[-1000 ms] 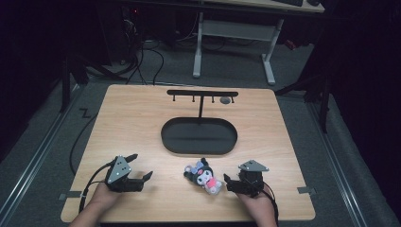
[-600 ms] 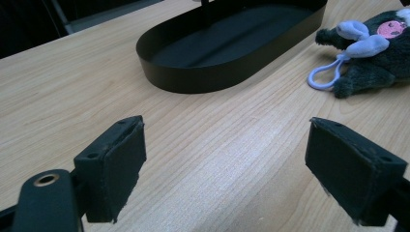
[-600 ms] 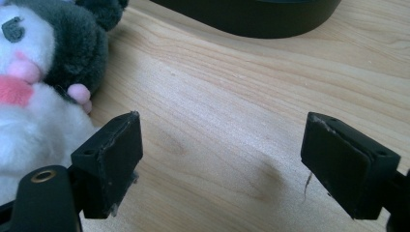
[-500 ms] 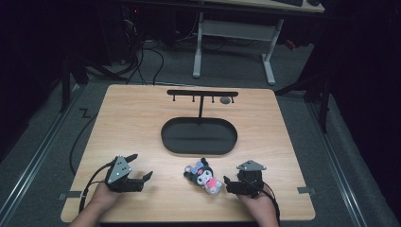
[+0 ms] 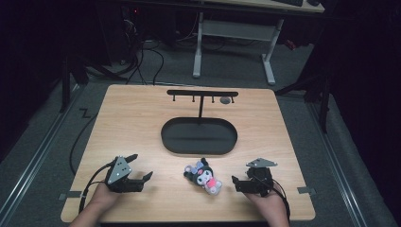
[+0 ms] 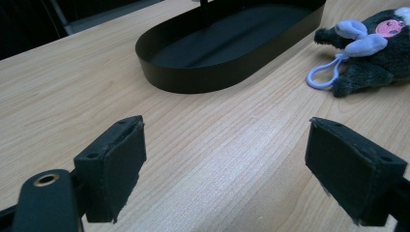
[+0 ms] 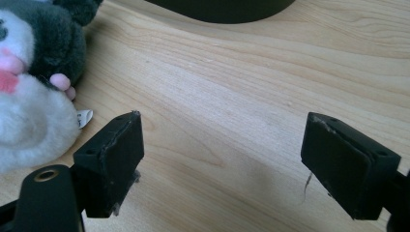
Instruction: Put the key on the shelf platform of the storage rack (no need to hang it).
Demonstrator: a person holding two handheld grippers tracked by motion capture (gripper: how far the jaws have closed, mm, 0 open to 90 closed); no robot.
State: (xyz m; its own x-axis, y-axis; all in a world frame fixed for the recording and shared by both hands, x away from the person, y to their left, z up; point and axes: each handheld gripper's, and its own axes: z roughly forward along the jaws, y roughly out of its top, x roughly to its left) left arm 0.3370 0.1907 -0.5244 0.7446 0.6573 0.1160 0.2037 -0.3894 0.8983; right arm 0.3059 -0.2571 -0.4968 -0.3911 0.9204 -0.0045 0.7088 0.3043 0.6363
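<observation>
A dark grey and white plush toy (image 5: pixel 204 176) with pink patches and a lilac loop lies on the wooden table (image 5: pixel 132 123), in front of a black oval tray (image 5: pixel 198 136). My left gripper (image 5: pixel 141 166) rests at the front left, open and holding nothing. In the left gripper view its jaws (image 6: pixel 227 159) stand wide apart, with the plush toy (image 6: pixel 372 53) at the upper right and the tray (image 6: pixel 227 43) ahead. My right gripper (image 5: pixel 235 183) rests just right of the toy, also open. The right gripper view puts the plush toy (image 7: pixel 34 87) beside its left pad (image 7: pixel 113 159), apart from it.
A black T-shaped stand with small hooks (image 5: pixel 202 93) rises from the back of the tray, and a small dark round object (image 5: pixel 226 100) lies near its right end. Cables trail from both grippers over the table's front edge. Desk legs (image 5: pixel 267 52) and dark floor lie beyond.
</observation>
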